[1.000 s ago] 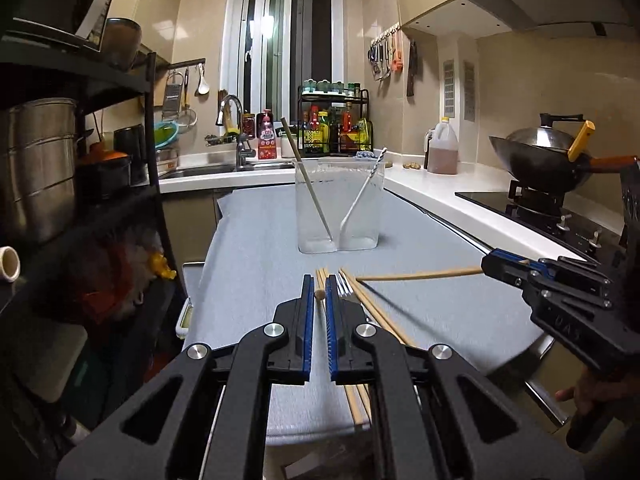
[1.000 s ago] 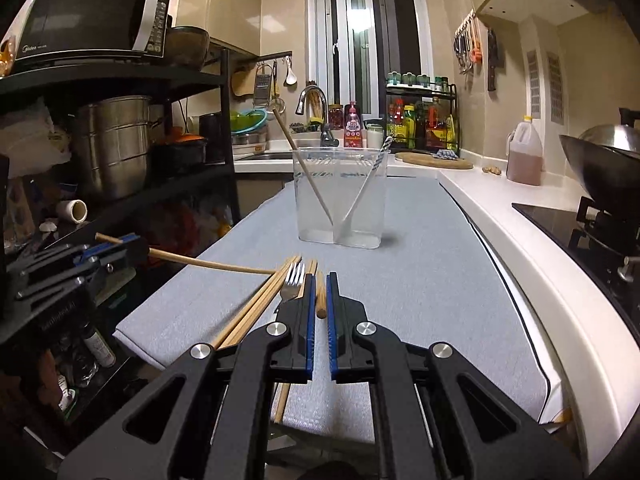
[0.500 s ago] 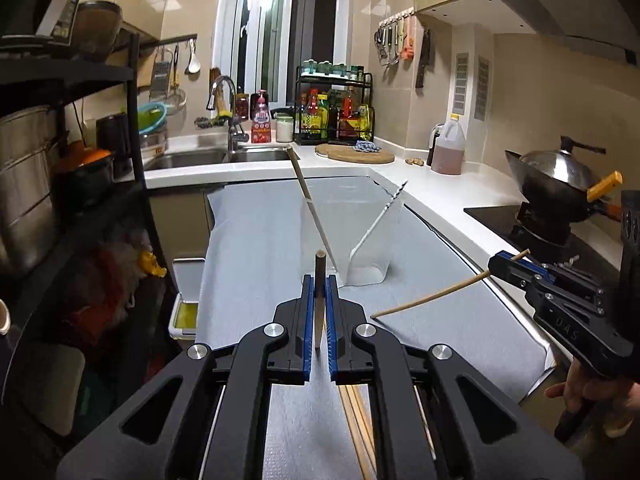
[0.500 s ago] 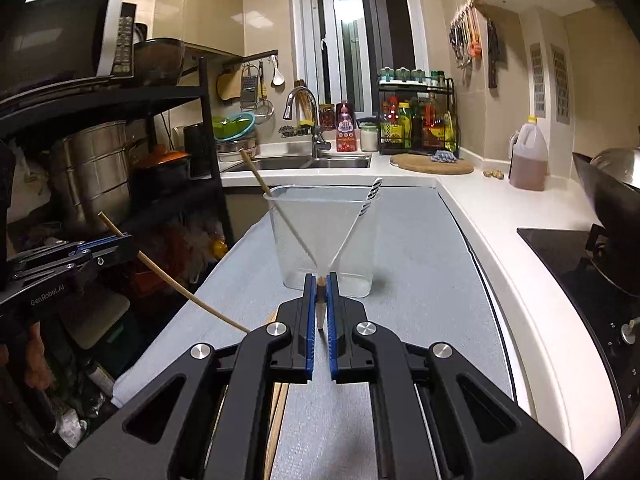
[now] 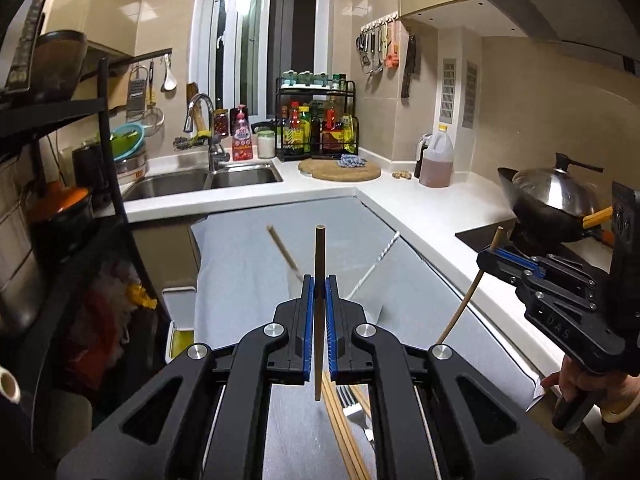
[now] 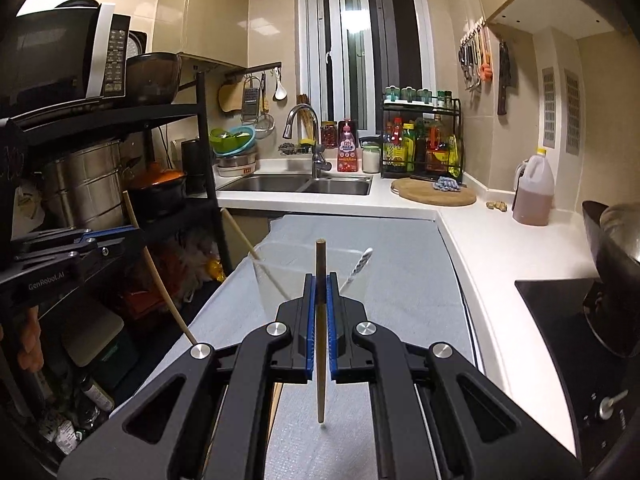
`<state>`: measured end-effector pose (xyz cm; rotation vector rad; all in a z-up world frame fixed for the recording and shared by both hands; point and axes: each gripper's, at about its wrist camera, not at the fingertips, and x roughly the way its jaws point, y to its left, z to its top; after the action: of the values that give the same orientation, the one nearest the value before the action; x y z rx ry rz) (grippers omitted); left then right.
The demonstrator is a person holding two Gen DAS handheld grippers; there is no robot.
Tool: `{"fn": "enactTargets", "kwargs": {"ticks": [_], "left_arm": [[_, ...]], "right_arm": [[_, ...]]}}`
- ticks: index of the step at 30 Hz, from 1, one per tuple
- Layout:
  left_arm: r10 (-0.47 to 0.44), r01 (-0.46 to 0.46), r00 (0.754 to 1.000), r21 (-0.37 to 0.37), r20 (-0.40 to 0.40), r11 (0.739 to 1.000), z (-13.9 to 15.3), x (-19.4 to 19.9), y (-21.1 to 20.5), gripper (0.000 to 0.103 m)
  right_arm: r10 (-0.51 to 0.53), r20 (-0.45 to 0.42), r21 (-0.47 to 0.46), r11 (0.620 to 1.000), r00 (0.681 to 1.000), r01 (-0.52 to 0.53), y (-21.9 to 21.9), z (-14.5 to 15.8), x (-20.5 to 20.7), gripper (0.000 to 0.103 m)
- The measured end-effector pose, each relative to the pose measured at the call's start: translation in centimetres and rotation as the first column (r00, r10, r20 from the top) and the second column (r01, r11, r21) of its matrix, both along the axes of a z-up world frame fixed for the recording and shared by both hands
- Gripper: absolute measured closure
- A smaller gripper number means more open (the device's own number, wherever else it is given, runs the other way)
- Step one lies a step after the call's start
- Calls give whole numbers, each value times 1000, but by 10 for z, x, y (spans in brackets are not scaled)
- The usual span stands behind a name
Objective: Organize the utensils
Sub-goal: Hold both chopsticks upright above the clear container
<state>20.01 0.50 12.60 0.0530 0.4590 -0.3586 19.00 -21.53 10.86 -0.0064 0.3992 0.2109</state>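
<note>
The left gripper (image 5: 319, 292) was seen clamped on a wooden chopstick (image 5: 319, 280), which was held nearly upright between the blue pads, its dark top raised above the fingertips and its thin end hanging below them over the grey mat (image 5: 248, 264). The right gripper (image 6: 321, 292) was likewise closed on a second chopstick (image 6: 320, 320), also carried close to vertical, tip downward. Both tools were pointed forward and slightly down, side by side above the near end of the mat. In the left view the right gripper was seen from the side, gripped from below by a hand (image 5: 580, 378), its chopstick slanting down toward the mat. Just ahead of both sets of fingers stood the clear container (image 6: 360, 288), in which a wooden chopstick (image 6: 248, 244) and a pale twisted utensil (image 6: 360, 266) were leaned. Beneath the left gripper, more chopsticks (image 5: 340, 428) and a fork (image 5: 352, 404) were left lying on the mat.
</note>
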Motion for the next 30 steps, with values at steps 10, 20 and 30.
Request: {"fn": "enactTargets", "kwargs": {"ticks": [10,20,30], "left_arm": [[-14,21,991,-57,132,998,75,39,-14,97],[2,11,988,-85,151,996,84,90,-31,97],[10,-8,999,-54,35,998,26,127,-37,97]], "right_arm": [[9,108,43,999,994,-13,-8,76,34,98],[11,219,4,1000,976,-12,7,114,76,98],[1,114,42,999,994,-6,5,68,112,98]]}}
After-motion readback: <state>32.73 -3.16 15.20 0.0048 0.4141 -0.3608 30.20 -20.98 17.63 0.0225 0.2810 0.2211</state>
